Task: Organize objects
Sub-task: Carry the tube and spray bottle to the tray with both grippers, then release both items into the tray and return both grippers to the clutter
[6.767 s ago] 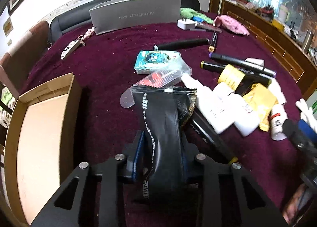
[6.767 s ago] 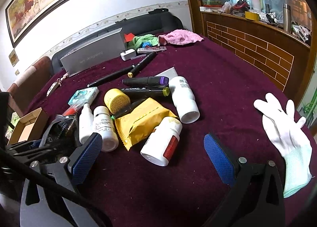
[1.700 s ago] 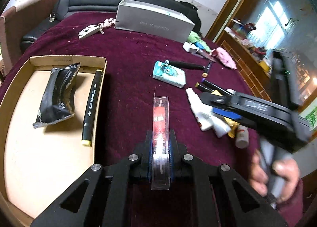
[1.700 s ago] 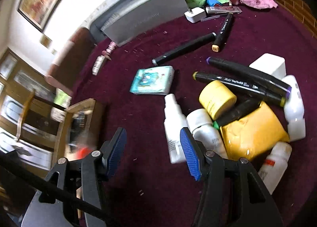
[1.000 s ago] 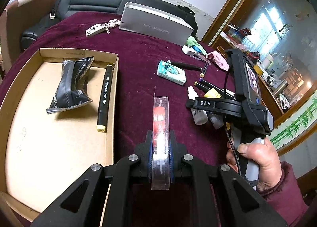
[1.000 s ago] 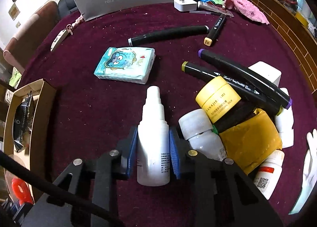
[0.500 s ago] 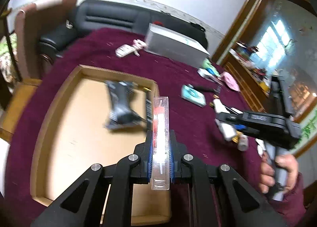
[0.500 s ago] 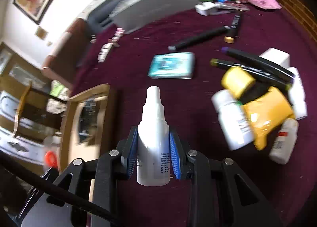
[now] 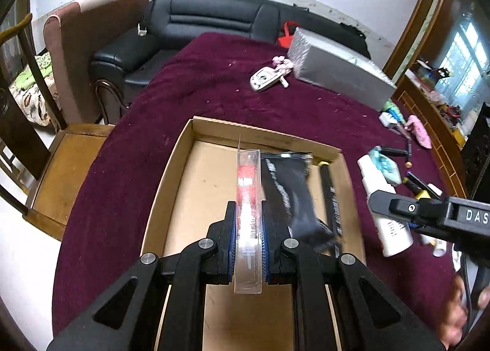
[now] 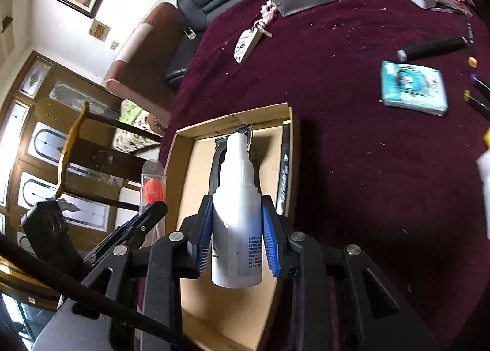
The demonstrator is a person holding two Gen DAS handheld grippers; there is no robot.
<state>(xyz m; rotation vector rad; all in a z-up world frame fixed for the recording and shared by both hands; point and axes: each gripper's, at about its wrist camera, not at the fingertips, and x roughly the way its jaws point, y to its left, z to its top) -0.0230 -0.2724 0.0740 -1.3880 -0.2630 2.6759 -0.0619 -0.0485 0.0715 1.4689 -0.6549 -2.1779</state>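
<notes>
My left gripper (image 9: pixel 248 222) is shut on a clear plastic case (image 9: pixel 248 198) with a red item inside. It hangs over the open cardboard box (image 9: pixel 171 173). Inside the box lie a black pouch (image 9: pixel 288 188) and a black marker (image 9: pixel 332 198) along the right wall. My right gripper (image 10: pixel 237 237) is shut on a white spray bottle (image 10: pixel 239 207), upright between the blue pads, above the box (image 10: pixel 183 152) near its right side. In the right wrist view the left gripper (image 10: pixel 150 213) with the case (image 10: pixel 153 185) shows to the left of the box.
On the maroon cloth lie a tissue pack (image 10: pixel 413 92), a black stick (image 10: pixel 431 46), a key fob (image 9: pixel 263 80) and a silver box (image 9: pixel 337 72). More markers and bottles lie at the right. A wooden chair (image 9: pixel 61 167) stands left of the table.
Both grippers have swung left from the pile to over the cardboard box. The right one lifted the spray bottle off the cloth and carried it along. The left still holds the case.
</notes>
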